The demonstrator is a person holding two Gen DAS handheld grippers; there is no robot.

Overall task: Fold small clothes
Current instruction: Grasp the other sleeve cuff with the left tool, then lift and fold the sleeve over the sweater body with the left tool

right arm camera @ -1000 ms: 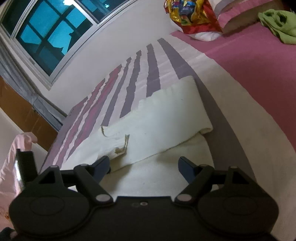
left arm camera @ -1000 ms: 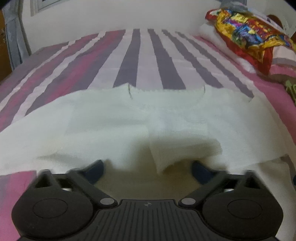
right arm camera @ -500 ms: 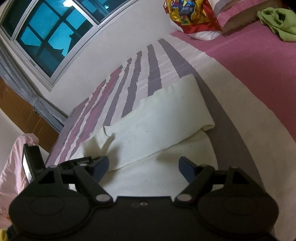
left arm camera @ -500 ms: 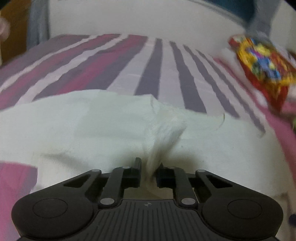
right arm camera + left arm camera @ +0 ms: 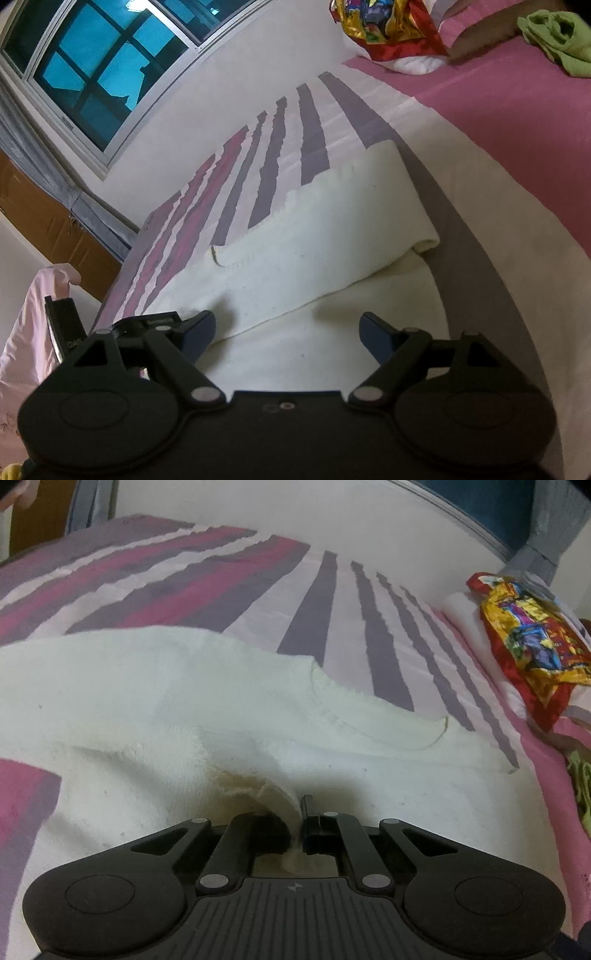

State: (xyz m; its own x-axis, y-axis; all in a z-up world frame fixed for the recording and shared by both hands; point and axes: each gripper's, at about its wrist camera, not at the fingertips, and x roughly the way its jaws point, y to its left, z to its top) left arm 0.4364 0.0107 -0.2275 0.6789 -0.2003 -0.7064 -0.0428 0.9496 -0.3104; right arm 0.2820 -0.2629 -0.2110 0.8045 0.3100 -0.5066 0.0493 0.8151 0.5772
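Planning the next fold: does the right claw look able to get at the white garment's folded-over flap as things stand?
Probably yes. The right claw stands open, opening a little further, over the white garment, and nothing lies between it and the flap just ahead. The left claw pinches cloth off to the side.

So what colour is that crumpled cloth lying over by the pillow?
Light green: the crumpled cloth shows best in the right wrist view, top right, on the pink bedsheet.

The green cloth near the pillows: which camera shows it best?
The right wrist view. There the green cloth lies crumpled but whole on the pink bedspread, in the top right corner. The left wrist view catches only a blurred green sliver at its right edge.
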